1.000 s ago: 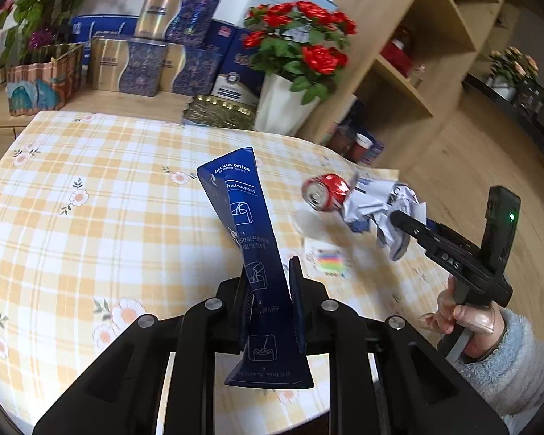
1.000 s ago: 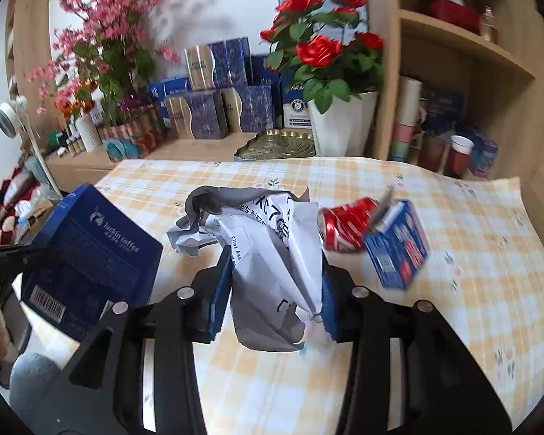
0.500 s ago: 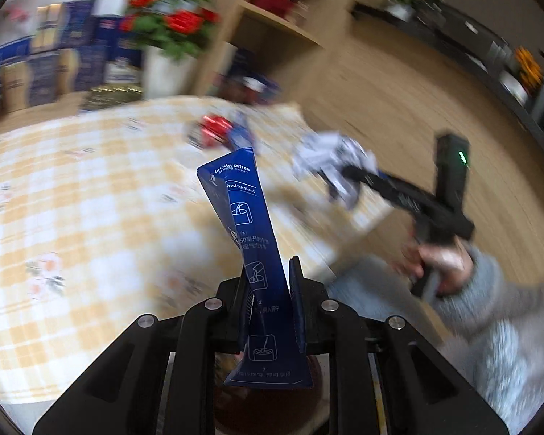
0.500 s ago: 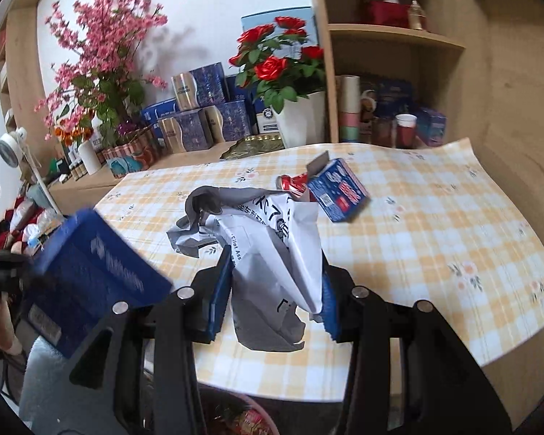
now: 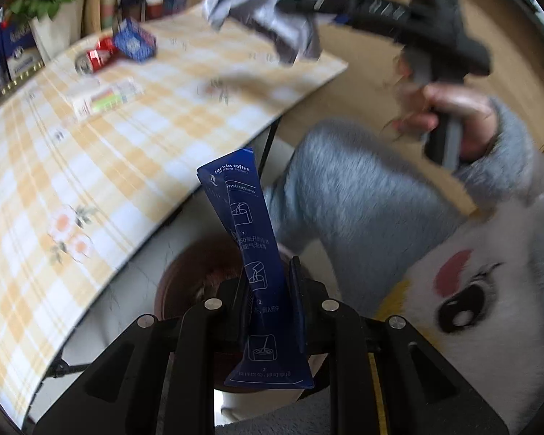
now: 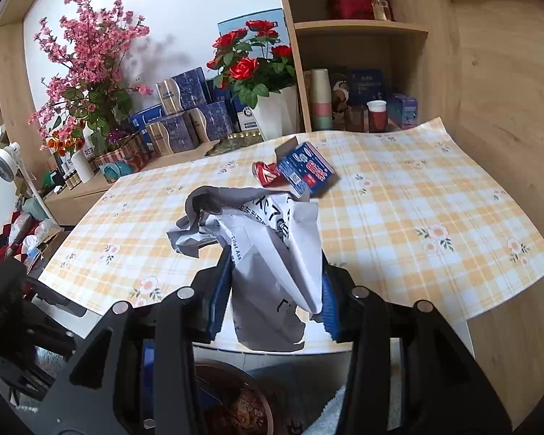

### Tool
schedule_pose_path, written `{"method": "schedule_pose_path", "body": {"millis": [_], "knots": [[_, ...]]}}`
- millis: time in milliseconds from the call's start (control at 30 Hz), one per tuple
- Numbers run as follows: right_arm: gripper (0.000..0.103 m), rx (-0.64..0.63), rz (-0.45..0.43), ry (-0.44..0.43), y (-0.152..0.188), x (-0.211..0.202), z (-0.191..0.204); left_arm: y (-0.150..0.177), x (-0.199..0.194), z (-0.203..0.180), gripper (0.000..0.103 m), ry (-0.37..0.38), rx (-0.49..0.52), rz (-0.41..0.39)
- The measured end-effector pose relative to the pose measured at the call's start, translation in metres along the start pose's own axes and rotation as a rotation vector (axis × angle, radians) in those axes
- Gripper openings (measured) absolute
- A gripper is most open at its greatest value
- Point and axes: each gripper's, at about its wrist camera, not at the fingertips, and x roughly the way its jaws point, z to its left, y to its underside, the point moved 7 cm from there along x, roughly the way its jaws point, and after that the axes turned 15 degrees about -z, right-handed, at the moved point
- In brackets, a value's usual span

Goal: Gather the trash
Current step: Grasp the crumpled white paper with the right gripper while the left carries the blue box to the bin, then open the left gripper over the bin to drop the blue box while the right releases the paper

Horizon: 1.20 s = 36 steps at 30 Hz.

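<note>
My left gripper (image 5: 268,279) is shut on a tall blue coffee packet (image 5: 243,217). It points down past the table edge, over a round brown bin (image 5: 185,279) on the floor. At the upper right of the left wrist view my right gripper (image 5: 293,7) is shut on a crumpled white paper (image 5: 250,3). In the right wrist view the same crumpled paper (image 6: 272,239) sits squeezed between the blue pads of the right gripper (image 6: 275,268), just inside the table's near edge. The bin (image 6: 235,406) shows below it.
On the checked tablecloth (image 5: 90,152) lie a crushed red can (image 5: 94,58), a blue box (image 5: 134,41) and a small white packet (image 5: 105,96). A person's grey-clad leg (image 5: 344,188) is beside the bin. Flower pots, boxes and shelves (image 6: 359,25) stand behind the table (image 6: 417,199).
The left gripper swung off the table and tilted down over the bin, still holding the packet. The right gripper drew back toward the table's near edge with the paper.
</note>
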Motion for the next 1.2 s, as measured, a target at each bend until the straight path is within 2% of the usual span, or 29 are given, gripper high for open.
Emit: {"method": "schedule_pose_path", "body": {"millis": [200,333,400,433,467,533,600,667,767,900,1033,1100,1200], "knots": [[0.044,0.022,0.036,-0.020,0.018,0.001,-0.001,0.034,0.042,0.025,0.019,-0.068,-0.015,0.142],[0.044,0.013,0.064,-0.044,0.030,0.006,0.006,0.055,0.059,0.036,0.019,-0.096,-0.054,0.190],[0.044,0.014,0.077,-0.060,0.036,0.008,0.010,0.058,0.061,0.042,0.025,-0.104,-0.085,0.176],[0.044,0.015,0.082,-0.070,0.039,0.010,0.012,0.059,0.060,0.044,0.038,-0.108,-0.098,0.164],[0.044,0.014,0.086,-0.077,0.041,0.010,0.014,0.058,0.058,0.046,0.050,-0.115,-0.111,0.148],[0.044,0.012,0.094,-0.098,0.046,0.012,0.021,0.051,0.048,0.052,0.058,-0.141,-0.151,0.094],[0.044,0.013,0.103,-0.123,0.052,0.014,0.027,0.041,0.030,0.059,0.066,-0.164,-0.206,0.006],[0.044,0.016,0.113,-0.146,0.056,0.016,0.034,0.032,0.010,0.066,0.079,-0.196,-0.263,-0.092],[0.044,0.016,0.135,-0.184,0.066,0.019,0.046,0.020,-0.026,0.077,0.089,-0.269,-0.346,-0.245],[0.044,-0.009,0.160,-0.235,0.080,0.021,0.065,0.016,-0.072,0.086,0.094,-0.437,-0.378,-0.411],[0.044,-0.050,0.192,-0.271,0.094,0.021,0.082,0.018,-0.098,0.091,0.096,-0.542,-0.408,-0.507],[0.044,-0.080,0.200,-0.289,0.100,0.019,0.089,0.023,-0.111,0.093,0.097,-0.583,-0.414,-0.537],[0.045,-0.138,0.224,-0.336,0.111,0.017,0.105,0.032,-0.108,0.095,0.097,-0.635,-0.424,-0.540]]}}
